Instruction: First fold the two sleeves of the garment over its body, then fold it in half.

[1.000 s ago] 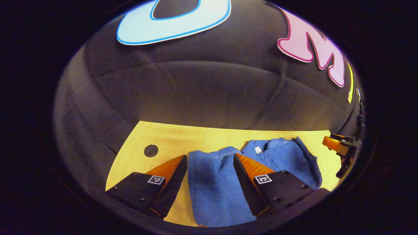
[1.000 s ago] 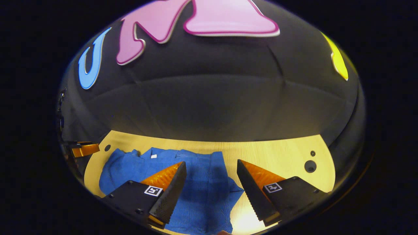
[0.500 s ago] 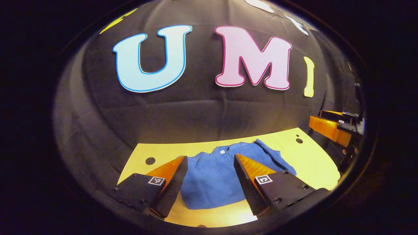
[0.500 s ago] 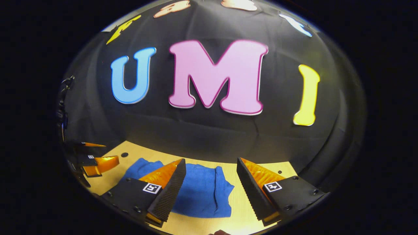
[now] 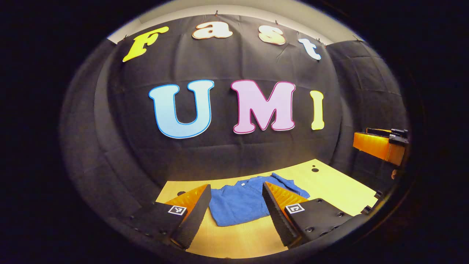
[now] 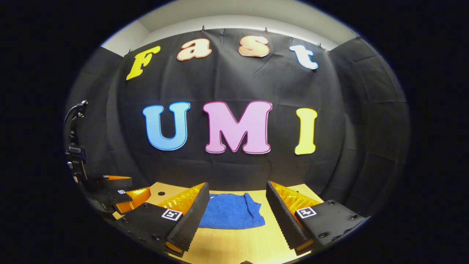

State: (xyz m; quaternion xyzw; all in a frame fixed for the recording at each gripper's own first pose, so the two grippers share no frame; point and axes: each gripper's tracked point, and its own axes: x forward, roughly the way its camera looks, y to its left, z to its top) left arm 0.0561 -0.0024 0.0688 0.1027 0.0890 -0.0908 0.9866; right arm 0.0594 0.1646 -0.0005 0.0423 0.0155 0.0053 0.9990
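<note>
We have pulled both tools back and up from the garment over the last second. A second ago the blue cloth filled the space between our fingers in both views; now it lies small and far off on the surface.

Starting on the left, our left tool (image 5: 234, 211) hangs wide open with nothing between its fingers, well apart from the cloth. In the left gripper view the garment (image 5: 243, 200) rests on the pale wooden surface (image 5: 329, 185) as a compact blue bundle, with what looks like the collar toward the back wall and a soft ridge of cloth along its right side. At the far right edge of that view the other tool shows, raised above the surface.

Moving right, our right tool (image 6: 236, 212) is likewise spread wide and empty. In the right gripper view the garment (image 6: 232, 216) reads as a near-rectangular packet lying flat on the surface (image 6: 256, 244), with one lengthwise crease near its right edge, and the left tool (image 6: 124, 196) sits at the left, clear of the cloth.

We judge that the sleeves are tucked over the body and the half-fold is made, so this retreat looks like the end of the task. No loose sleeve shows outside the packet.
</note>
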